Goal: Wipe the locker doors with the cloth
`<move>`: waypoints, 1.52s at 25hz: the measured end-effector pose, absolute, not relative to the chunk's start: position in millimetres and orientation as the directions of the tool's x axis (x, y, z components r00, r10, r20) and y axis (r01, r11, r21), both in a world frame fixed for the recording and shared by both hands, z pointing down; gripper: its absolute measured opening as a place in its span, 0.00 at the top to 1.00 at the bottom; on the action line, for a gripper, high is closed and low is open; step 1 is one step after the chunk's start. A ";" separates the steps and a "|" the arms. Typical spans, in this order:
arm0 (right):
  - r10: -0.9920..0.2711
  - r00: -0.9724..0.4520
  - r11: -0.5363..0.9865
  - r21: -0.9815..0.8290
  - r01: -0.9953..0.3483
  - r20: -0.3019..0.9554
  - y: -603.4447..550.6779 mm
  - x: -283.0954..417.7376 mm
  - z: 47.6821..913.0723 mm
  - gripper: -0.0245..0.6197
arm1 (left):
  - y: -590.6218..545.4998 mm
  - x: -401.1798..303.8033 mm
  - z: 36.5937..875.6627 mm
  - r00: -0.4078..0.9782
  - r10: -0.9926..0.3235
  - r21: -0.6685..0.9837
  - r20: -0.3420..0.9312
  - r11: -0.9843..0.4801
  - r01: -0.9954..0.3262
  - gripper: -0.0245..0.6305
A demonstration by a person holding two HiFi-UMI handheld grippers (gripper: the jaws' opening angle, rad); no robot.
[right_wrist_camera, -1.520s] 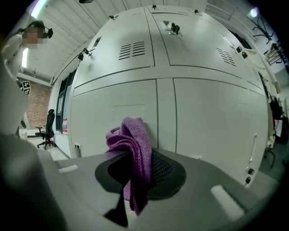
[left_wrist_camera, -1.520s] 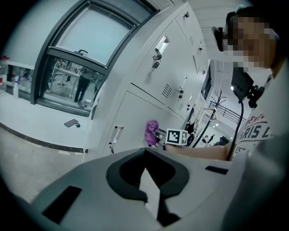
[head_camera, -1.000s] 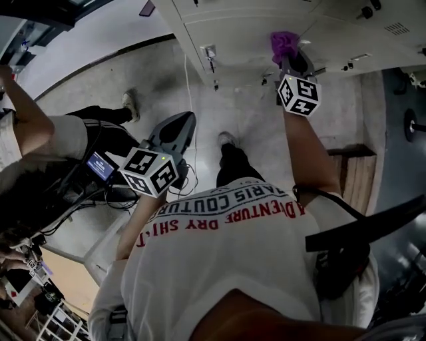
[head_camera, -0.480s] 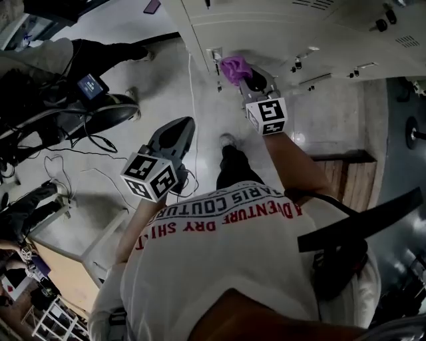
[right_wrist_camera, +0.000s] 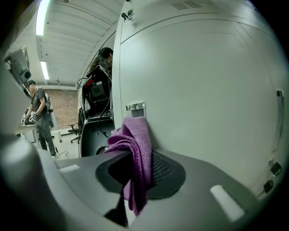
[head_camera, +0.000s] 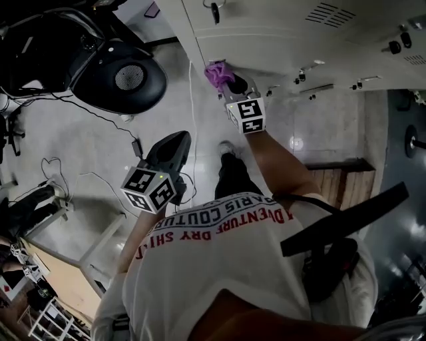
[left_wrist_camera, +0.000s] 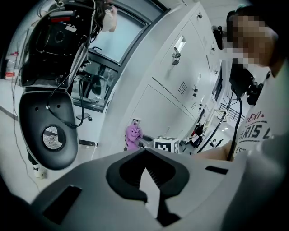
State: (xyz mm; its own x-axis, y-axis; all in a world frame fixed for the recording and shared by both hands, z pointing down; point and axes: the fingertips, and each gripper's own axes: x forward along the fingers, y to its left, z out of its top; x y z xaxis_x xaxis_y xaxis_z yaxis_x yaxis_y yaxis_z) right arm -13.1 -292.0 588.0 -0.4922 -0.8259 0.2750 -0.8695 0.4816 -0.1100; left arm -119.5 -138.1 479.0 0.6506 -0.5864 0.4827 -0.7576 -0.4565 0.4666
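Observation:
A purple cloth [head_camera: 216, 70] is pinched in my right gripper [head_camera: 224, 78], which is shut on it and held out against the pale locker doors [head_camera: 266, 36]. In the right gripper view the cloth [right_wrist_camera: 136, 140] hangs folded from the jaws of that gripper [right_wrist_camera: 134, 159], touching the door [right_wrist_camera: 203, 90] just below a small metal latch plate [right_wrist_camera: 136, 107] at the door's left edge. My left gripper [head_camera: 177, 142] hangs lower, away from the lockers, shut on nothing. From the left gripper view [left_wrist_camera: 145, 159] the cloth [left_wrist_camera: 133, 135] and the lockers [left_wrist_camera: 167, 85] lie ahead.
A black machine with a round grille [head_camera: 116, 76] stands left of the lockers, with cables [head_camera: 66, 180] on the floor. A wooden pallet [head_camera: 349, 180] lies at the right. A person [right_wrist_camera: 39, 115] stands far off at a table. More latches and vents [head_camera: 329, 13] dot the doors.
My right gripper has carried the cloth leftward along the lockers, from a right-hand door to the left edge by the latch plate. The left gripper has barely moved.

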 end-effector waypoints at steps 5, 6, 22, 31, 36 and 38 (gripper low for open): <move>-0.830 -0.479 0.469 -0.106 -0.877 0.286 -301.0 -13.1 591.2 0.88 | -143.8 -122.0 478.1 0.646 -0.592 0.456 0.483 -0.460 -0.762 0.96; -0.829 -0.479 0.470 -0.106 -0.876 0.288 -301.3 -13.3 591.0 0.88 | -145.6 -121.8 476.6 0.645 -0.595 0.453 0.480 -0.462 -0.763 0.96; -0.878 -0.348 0.360 -0.026 -0.932 0.329 -295.7 92.7 594.8 0.88 | -145.2 -91.5 479.8 0.687 -0.547 0.459 0.479 -0.511 -0.727 0.96; -0.917 -0.182 0.183 -0.033 -0.983 0.354 -290.8 192.5 595.2 0.88 | -141.2 -75.5 474.0 0.706 -0.524 0.453 0.477 -0.541 -0.708 0.96; -0.914 -0.168 0.171 -0.025 -0.985 0.369 -290.5 215.1 599.6 0.88 | -139.4 -78.1 474.7 0.696 -0.528 0.442 0.487 -0.538 -0.718 0.96; -0.912 -0.166 0.169 -0.024 -0.985 0.376 -291.1 216.3 599.4 0.88 | -138.5 -79.2 474.1 0.694 -0.529 0.441 0.488 -0.537 -0.719 0.96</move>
State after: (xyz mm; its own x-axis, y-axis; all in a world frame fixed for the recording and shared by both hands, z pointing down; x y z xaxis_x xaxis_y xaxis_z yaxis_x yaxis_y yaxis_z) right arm 216.3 -291.1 599.4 -0.1657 -0.9117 0.3758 -0.9853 0.1692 -0.0239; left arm -79.2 -138.5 474.1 0.6939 -0.5291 0.4884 -0.7195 -0.5367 0.4408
